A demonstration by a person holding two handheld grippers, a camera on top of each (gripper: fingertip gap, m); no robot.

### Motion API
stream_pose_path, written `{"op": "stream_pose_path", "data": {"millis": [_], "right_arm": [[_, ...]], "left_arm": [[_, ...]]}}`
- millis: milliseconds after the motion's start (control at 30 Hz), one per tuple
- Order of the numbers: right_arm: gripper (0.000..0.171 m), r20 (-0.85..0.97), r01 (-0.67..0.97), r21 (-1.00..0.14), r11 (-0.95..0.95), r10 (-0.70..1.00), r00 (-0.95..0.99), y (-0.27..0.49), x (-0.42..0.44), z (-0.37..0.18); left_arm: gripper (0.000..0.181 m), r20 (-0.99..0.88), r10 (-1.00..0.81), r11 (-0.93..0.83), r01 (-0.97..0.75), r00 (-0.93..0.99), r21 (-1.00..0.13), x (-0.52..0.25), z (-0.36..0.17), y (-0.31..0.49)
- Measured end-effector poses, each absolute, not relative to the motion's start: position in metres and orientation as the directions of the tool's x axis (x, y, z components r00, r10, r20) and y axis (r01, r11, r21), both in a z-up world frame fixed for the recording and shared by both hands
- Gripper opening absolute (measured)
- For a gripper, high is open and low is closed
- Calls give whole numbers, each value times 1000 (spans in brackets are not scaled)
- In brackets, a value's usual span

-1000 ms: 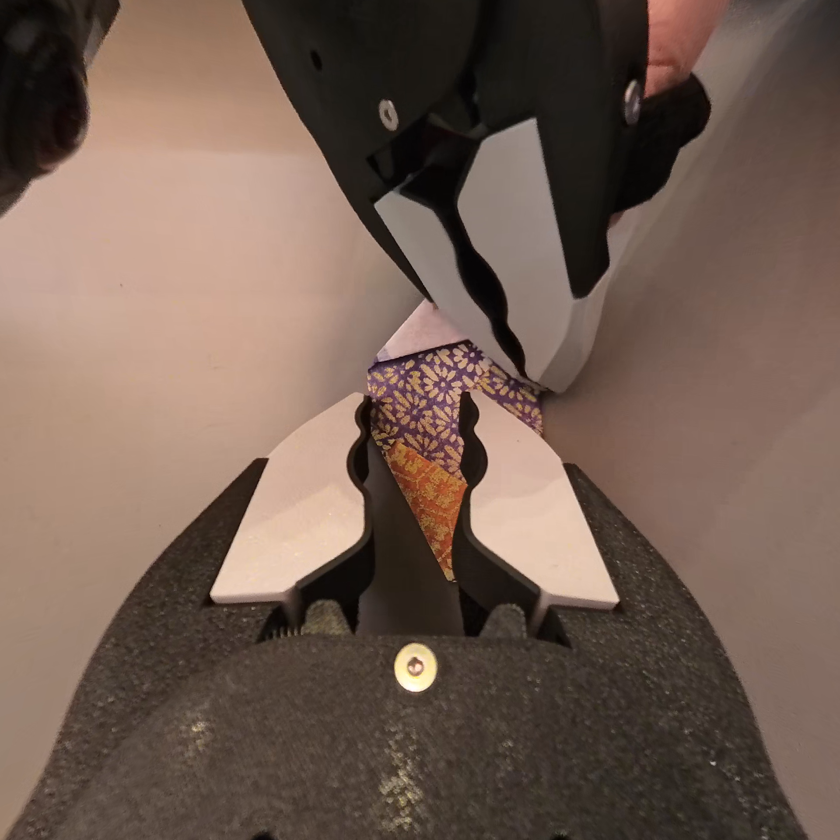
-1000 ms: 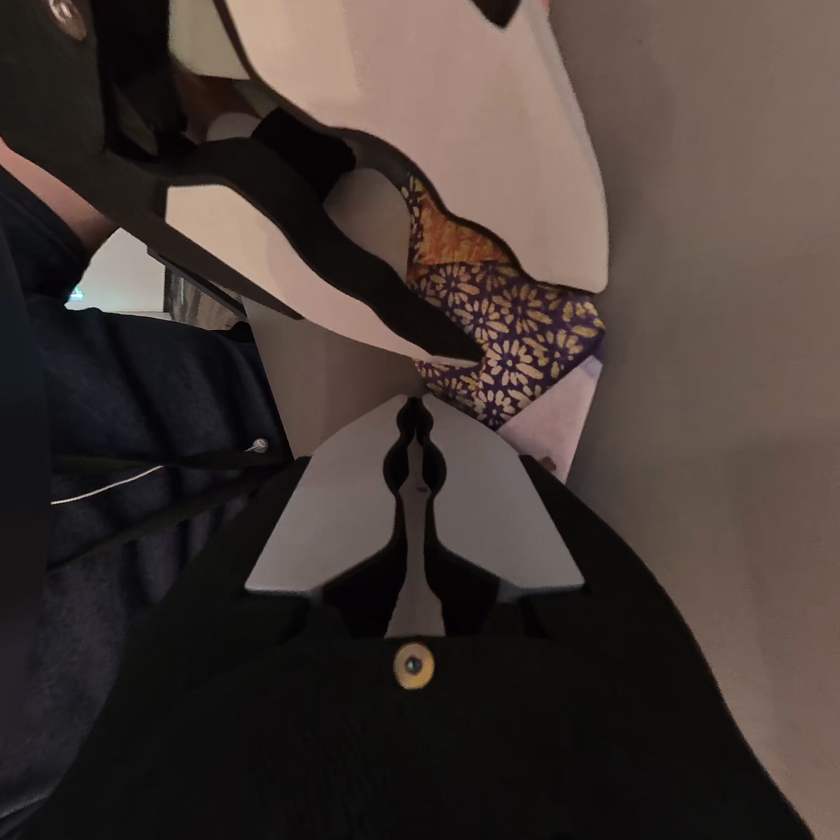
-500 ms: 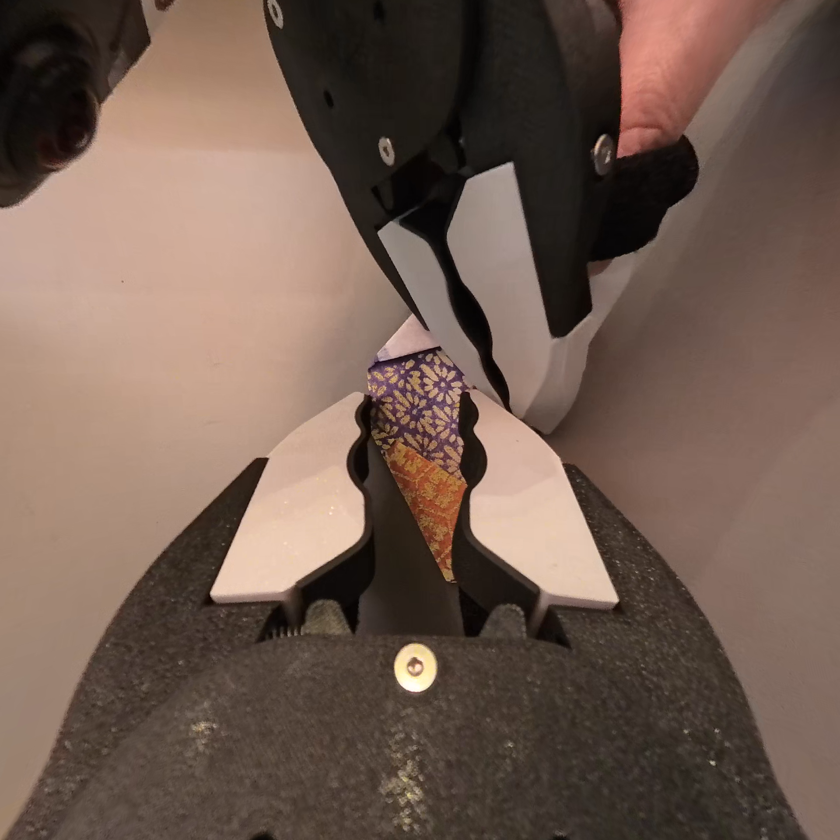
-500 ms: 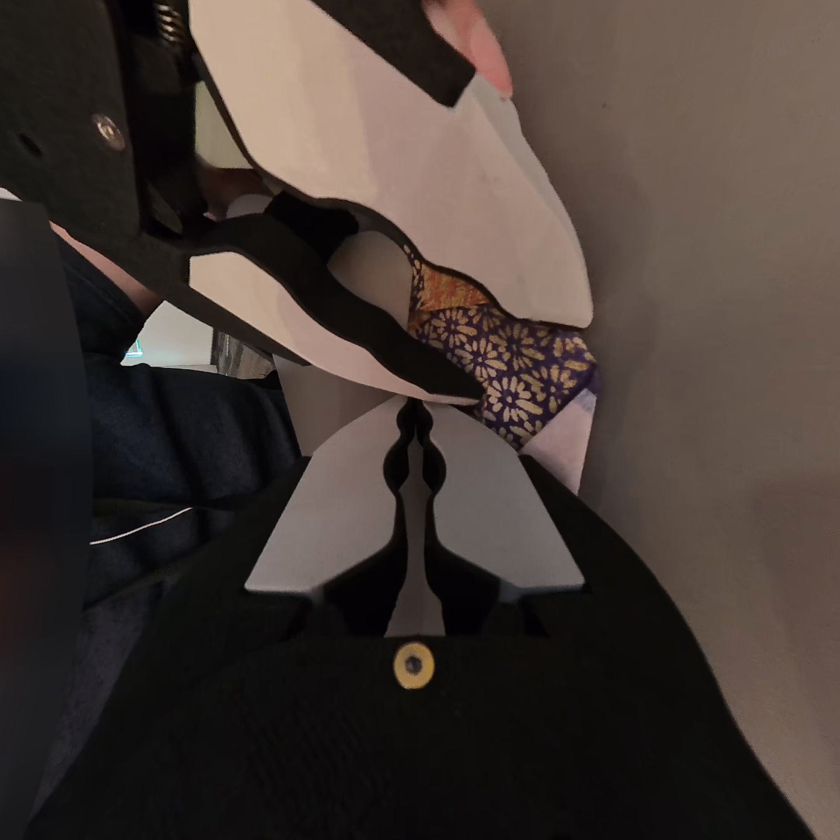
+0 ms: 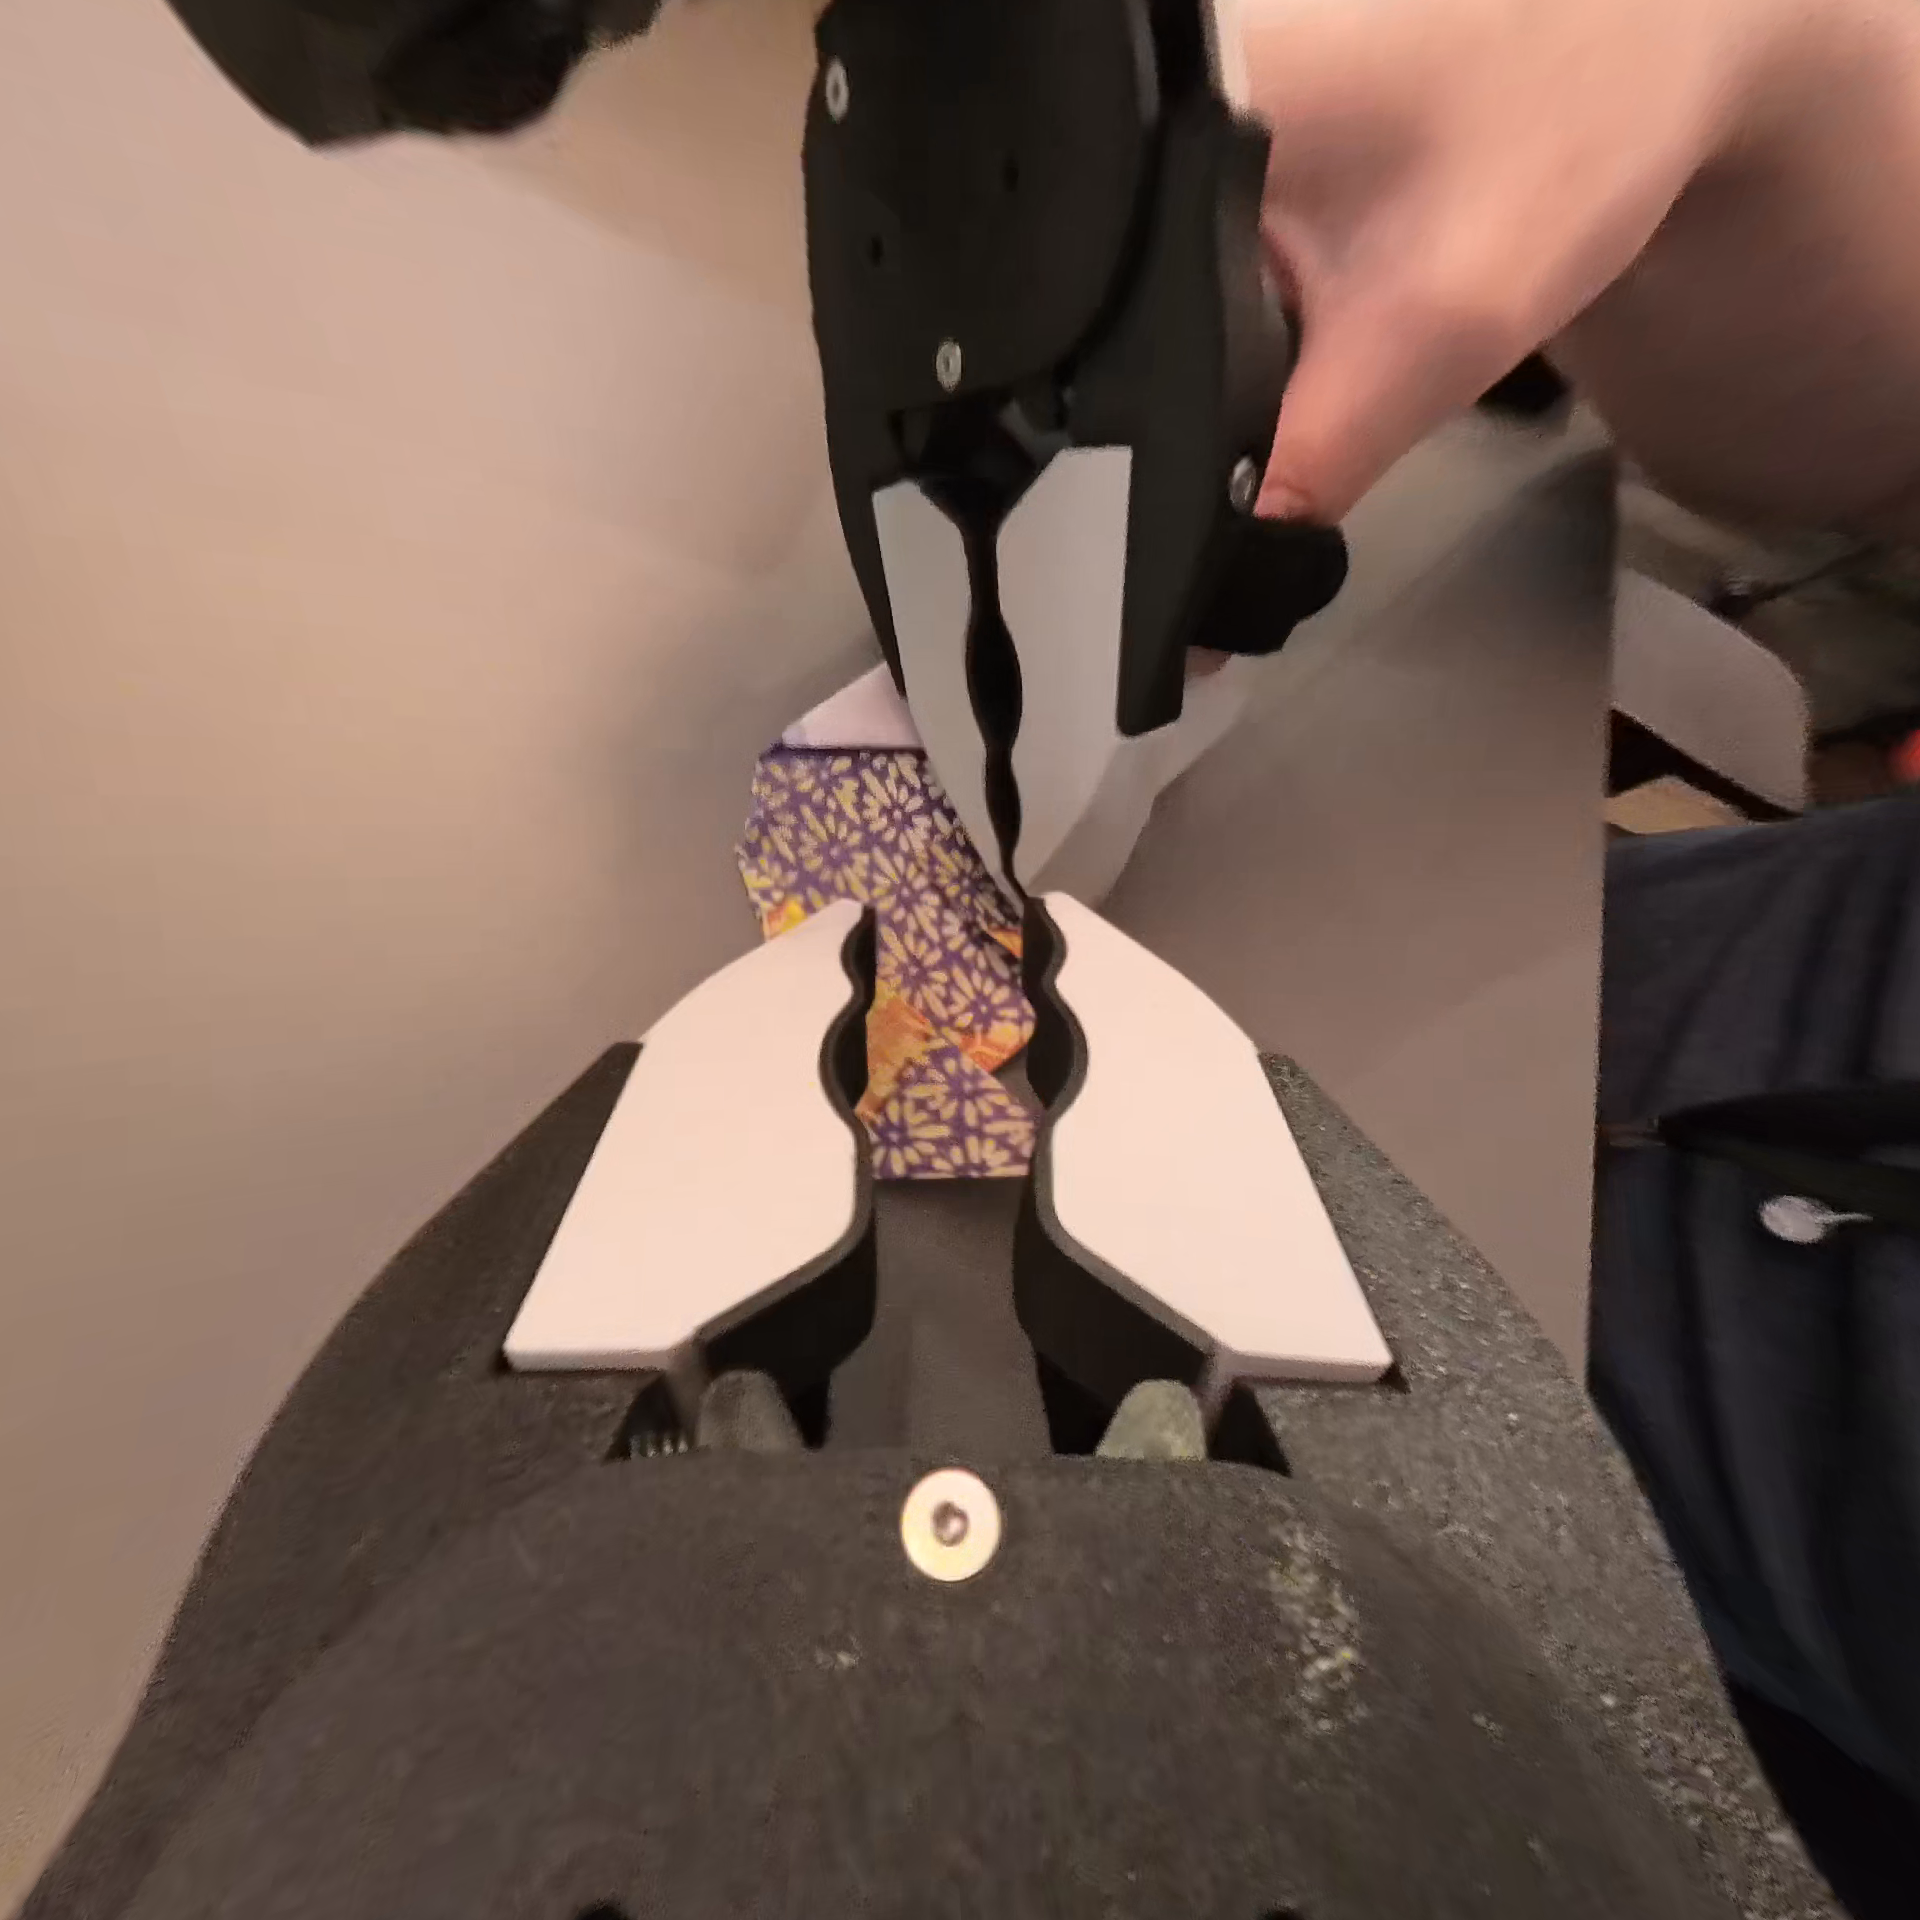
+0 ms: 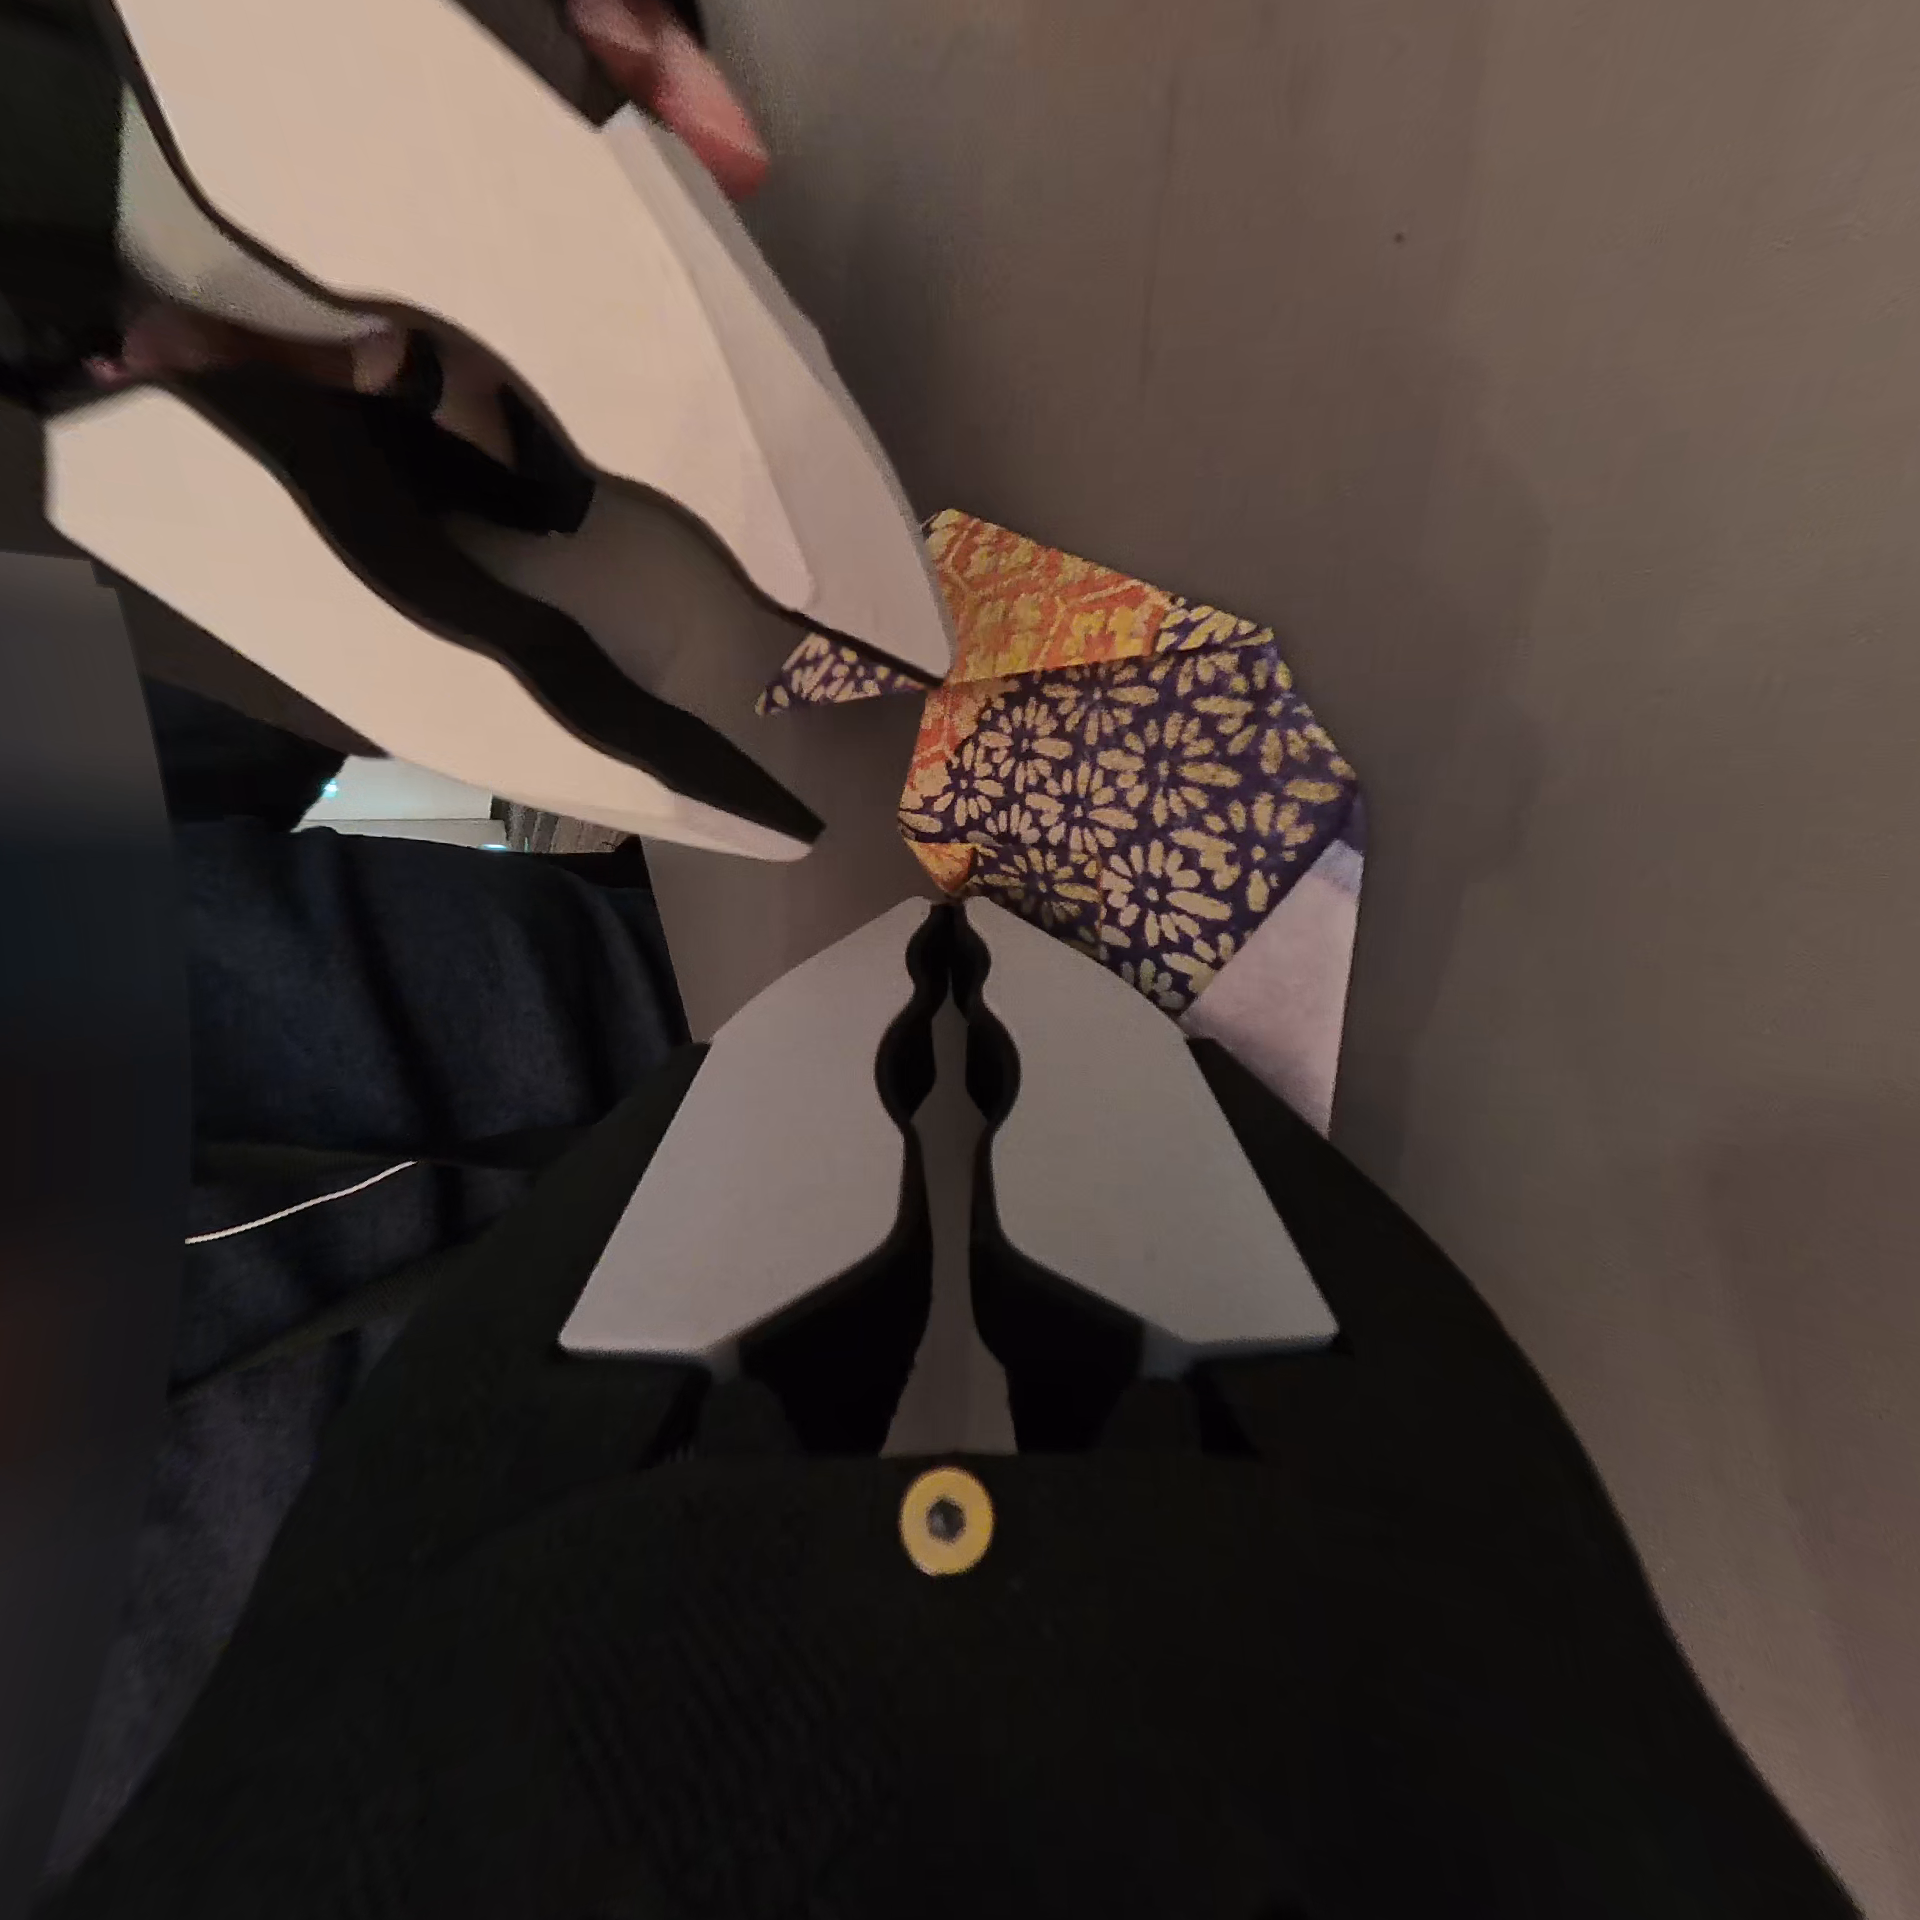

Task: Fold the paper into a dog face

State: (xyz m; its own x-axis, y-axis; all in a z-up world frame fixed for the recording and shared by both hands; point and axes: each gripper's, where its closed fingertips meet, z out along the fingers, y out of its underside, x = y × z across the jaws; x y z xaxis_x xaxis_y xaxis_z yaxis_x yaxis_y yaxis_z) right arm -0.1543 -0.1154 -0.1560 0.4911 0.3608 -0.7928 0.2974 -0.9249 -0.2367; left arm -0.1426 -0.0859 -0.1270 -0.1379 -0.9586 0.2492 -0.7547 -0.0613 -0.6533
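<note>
The folded paper [image 6: 1122,790], purple with gold flowers, orange patches and a white underside, lies on the beige table [image 6: 1558,520]. My right gripper [image 6: 945,912] is shut, with its tips touching the paper's orange near corner. My left gripper [image 6: 873,748] comes in from the upper left, open, with a small purple flap [image 6: 821,675] standing up by its upper finger. In the left wrist view the paper [image 5: 935,997] shows in the gap of my left gripper [image 5: 951,914]. There my right gripper [image 5: 1023,883] points down beside the left's right fingertip.
A person's hand [image 5: 1455,208] holds the right gripper. The table's edge [image 5: 1600,727] runs down the right of the left wrist view, with dark blue clothing [image 5: 1766,1039] beyond it. The same clothing [image 6: 395,1018] shows left of my right gripper. Spacing between my two grippers at the tips: around 5 centimetres.
My left gripper has drawn back off the paper, so more of the paper shows and a small flap now stands up. My right gripper has swung more upright and stays shut.
</note>
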Motion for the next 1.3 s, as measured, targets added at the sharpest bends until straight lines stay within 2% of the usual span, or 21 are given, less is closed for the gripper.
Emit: {"op": "stream_pose_path", "data": {"millis": [167, 267, 633, 900, 1067, 1200, 1300], "right_arm": [[2, -800, 297, -242, -924, 363, 478, -116, -154, -156], [2, -802, 298, -245, -923, 366, 472, -116, -154, -156], [2, -805, 287, -257, -923, 369, 465, -116, -154, -155], [2, -815, 273, -252, -929, 355, 458, -115, -154, -155], [2, -825, 265, -246, -932, 345, 447, -115, -154, -155], [2, -827, 259, -245, -934, 340, 447, -115, -154, -154], [2, -829, 256, -245, -935, 338, 445, -115, -153, -154]], "left_arm": [[45, -121, -992, 60, -777, 21, -626, -144, -141, -73], [54, -250, -966, 98, -798, 68, -595, -140, -144, -72], [54, -357, -924, 95, -821, 138, -564, -145, -147, -73], [35, -418, -896, 123, -818, 152, -562, -147, -148, -80], [35, -373, -906, 58, -812, 202, -580, -149, -149, -81], [33, -405, -890, 68, -815, 211, -576, -151, -149, -82], [22, -434, -875, 89, -809, 215, -581, -154, -151, -85]]}}
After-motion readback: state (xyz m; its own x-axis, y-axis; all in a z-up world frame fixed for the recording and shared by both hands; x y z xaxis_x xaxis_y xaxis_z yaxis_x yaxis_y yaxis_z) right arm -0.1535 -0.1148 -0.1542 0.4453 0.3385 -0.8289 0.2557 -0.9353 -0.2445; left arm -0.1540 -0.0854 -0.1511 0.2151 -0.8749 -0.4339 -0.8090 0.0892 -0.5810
